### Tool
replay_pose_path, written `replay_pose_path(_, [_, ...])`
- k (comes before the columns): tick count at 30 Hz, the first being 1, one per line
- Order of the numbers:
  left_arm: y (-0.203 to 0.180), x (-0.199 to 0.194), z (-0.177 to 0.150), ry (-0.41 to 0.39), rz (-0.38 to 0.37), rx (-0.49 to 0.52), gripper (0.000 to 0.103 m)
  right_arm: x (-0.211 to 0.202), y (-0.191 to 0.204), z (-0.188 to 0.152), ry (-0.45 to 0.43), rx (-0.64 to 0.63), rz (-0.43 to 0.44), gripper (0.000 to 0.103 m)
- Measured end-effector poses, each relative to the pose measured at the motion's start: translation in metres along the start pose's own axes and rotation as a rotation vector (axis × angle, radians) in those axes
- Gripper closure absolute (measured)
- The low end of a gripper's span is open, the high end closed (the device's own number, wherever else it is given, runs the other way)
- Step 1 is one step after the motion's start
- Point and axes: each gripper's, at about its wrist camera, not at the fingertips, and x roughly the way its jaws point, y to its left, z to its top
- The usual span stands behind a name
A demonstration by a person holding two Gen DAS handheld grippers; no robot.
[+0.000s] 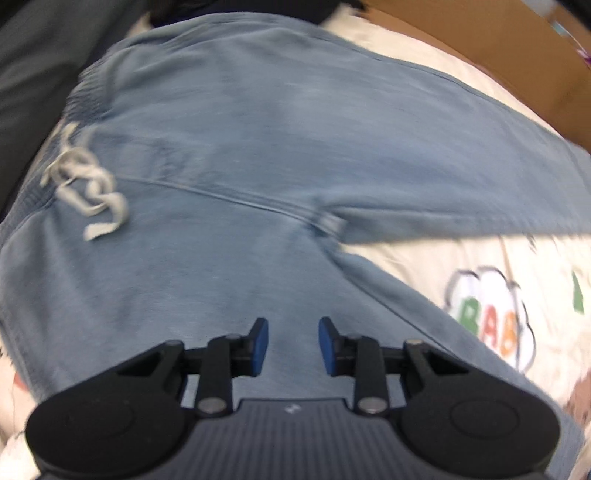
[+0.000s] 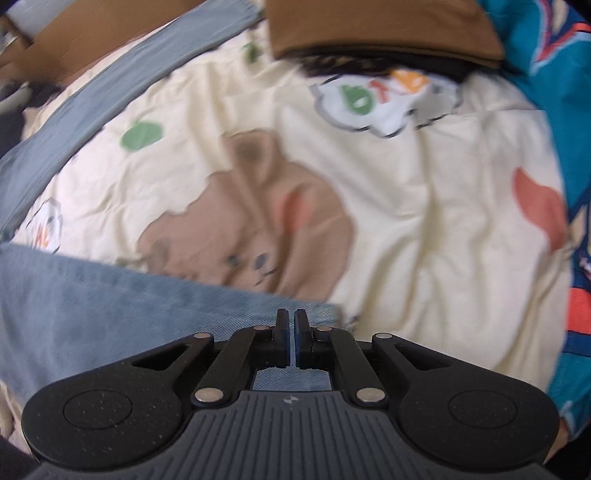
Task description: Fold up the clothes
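Left wrist view, blurred: a pair of blue-grey trousers [image 1: 258, 155] is lying spread over a cream printed bedsheet [image 1: 461, 258], the waistband toward the upper left and the two legs parting at the crotch seam toward the right. A whitish drawstring [image 1: 88, 184] is lying knotted and loose on the cloth near the waistband. The left gripper [image 1: 293, 347] is hovering over one trouser leg, its jaws standing partly apart — the blue pads [image 1: 261, 345] are showing clear cloth between them and are pressing on nothing. A cloud-shaped print with green and orange letters [image 1: 491, 325] is showing on the sheet just beside the leg. A brown cardboard edge [image 1: 517, 66] is running along the upper right.

Right wrist view: the right gripper [image 2: 290, 339] is sitting at the edge of the trousers [image 2: 92, 306], near their hem corner, jaws drawn nearly together with only a thin slit between them. Whether a fold of cloth is pinched in that slit I cannot tell. The sheet [image 2: 424, 206] beyond is carrying a brown bear print [image 2: 251, 221], a green apple [image 2: 142, 134] and a second lettered cloud [image 2: 384, 99]. Another grey-blue strip of cloth [image 2: 122, 85] is crossing the upper left diagonally. A folded brown garment [image 2: 380, 29] is lying at the top — a teal patterned fabric [image 2: 561, 74] is bordering the right.
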Motion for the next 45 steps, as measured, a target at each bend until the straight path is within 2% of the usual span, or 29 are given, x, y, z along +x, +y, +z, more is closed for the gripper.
replay_pose_path(5, [-0.015, 0.014, -0.009, 0.021, -0.027, 0.085, 0.076, 0.016, 0.021, -0.011, 0.042, -0.050, 0.056, 0.101])
replay_pose_path(9, [-0.020, 0.033, -0.014, 0.048, -0.015, 0.118, 0.077, 0.037, 0.034, -0.019, 0.092, -0.075, 0.046, 0.101])
replay_pose_path(13, [-0.022, 0.047, -0.013, 0.039, -0.001, 0.123, 0.080, 0.049, 0.039, -0.020, 0.116, -0.076, 0.019, 0.101])
replay_pose_path(18, [-0.026, 0.039, 0.002, -0.026, -0.017, 0.127, 0.080, 0.056, 0.039, -0.016, 0.134, -0.081, -0.010, 0.097])
replay_pose_path(21, [-0.025, 0.034, 0.011, -0.055, -0.025, 0.139, 0.087, 0.059, 0.039, -0.016, 0.137, -0.079, -0.017, 0.097])
replay_pose_path(25, [-0.020, 0.037, 0.018, -0.074, -0.007, 0.147, 0.088, 0.059, 0.039, -0.016, 0.137, -0.068, -0.021, 0.097])
replay_pose_path(32, [-0.020, 0.064, 0.017, -0.011, 0.052, 0.171, 0.092, 0.059, 0.039, -0.017, 0.145, -0.072, -0.026, 0.097])
replay_pose_path(34, [-0.019, 0.069, 0.018, 0.003, 0.070, 0.174, 0.096, 0.058, 0.039, -0.017, 0.145, -0.073, -0.026, 0.097])
replay_pose_path(38, [-0.017, 0.066, 0.029, -0.034, 0.060, 0.148, 0.099, 0.058, 0.038, -0.019, 0.143, -0.073, -0.027, 0.097])
replay_pose_path(45, [-0.018, 0.085, 0.052, -0.007, 0.053, 0.134, 0.103, 0.057, 0.035, -0.018, 0.146, -0.047, -0.025, 0.097])
